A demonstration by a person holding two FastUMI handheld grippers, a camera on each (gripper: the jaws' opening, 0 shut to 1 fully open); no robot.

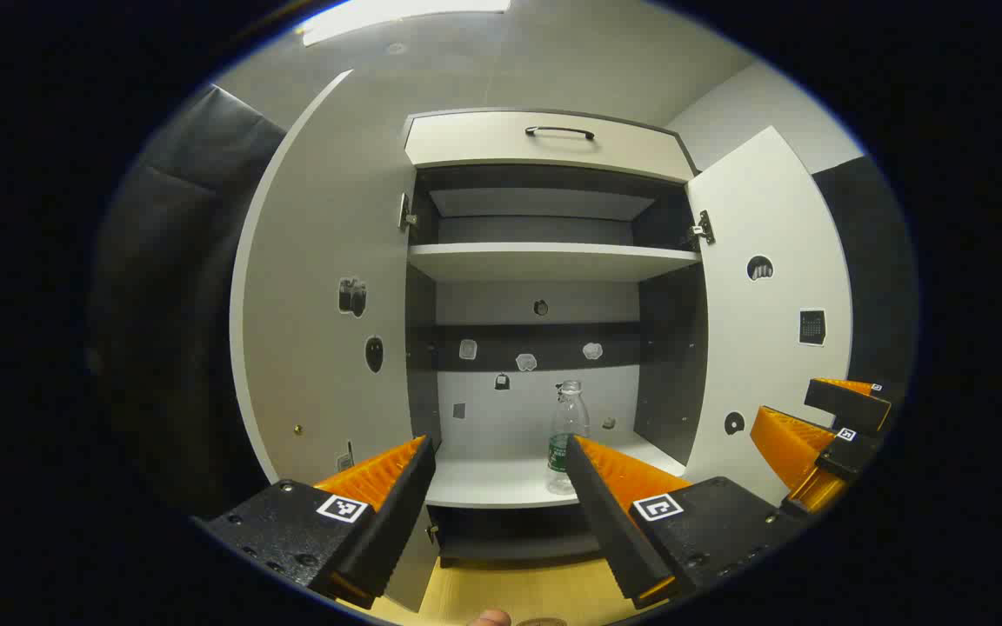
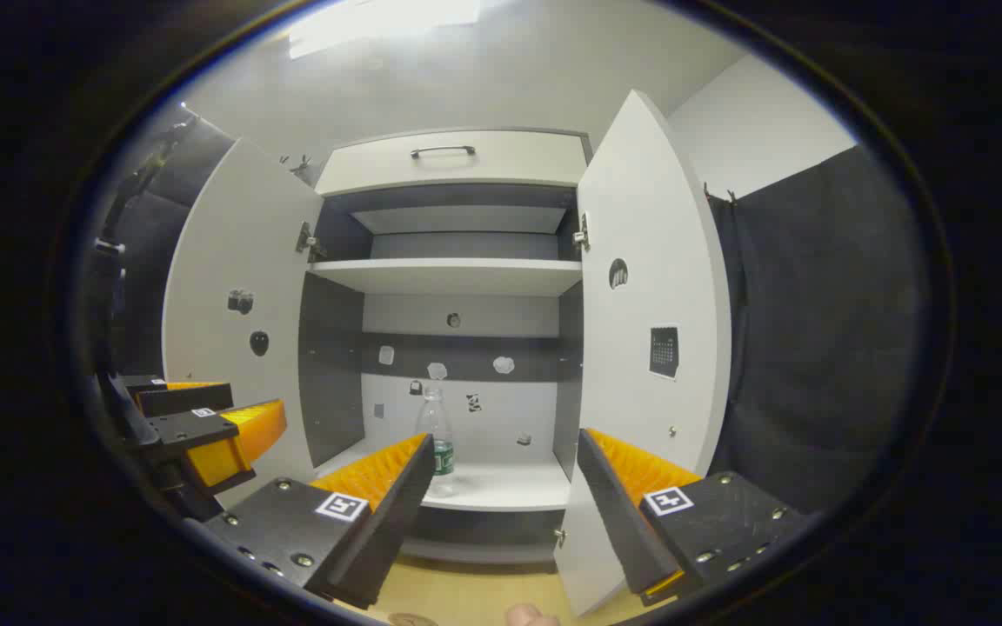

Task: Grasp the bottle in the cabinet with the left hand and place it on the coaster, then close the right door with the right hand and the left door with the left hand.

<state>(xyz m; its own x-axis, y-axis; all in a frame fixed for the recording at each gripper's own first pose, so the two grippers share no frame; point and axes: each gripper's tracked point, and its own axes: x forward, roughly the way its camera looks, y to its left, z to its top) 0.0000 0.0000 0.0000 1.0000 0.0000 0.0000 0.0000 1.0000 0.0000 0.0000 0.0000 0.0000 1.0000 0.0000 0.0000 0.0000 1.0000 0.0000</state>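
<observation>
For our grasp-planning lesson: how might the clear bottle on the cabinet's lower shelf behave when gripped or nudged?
The bottle looks empty and see-through, so probably light. Tall and narrow, standing upright, it may tip if nudged high. Its thin-looking plastic could dent under a hard squeeze.

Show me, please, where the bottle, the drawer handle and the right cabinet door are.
bottle (image 1: 567, 426): left gripper view, on its clear body above the label.
drawer handle (image 1: 559, 132): left gripper view, on the middle of the bar.
right cabinet door (image 2: 653, 296): right gripper view, on its inner face.
</observation>
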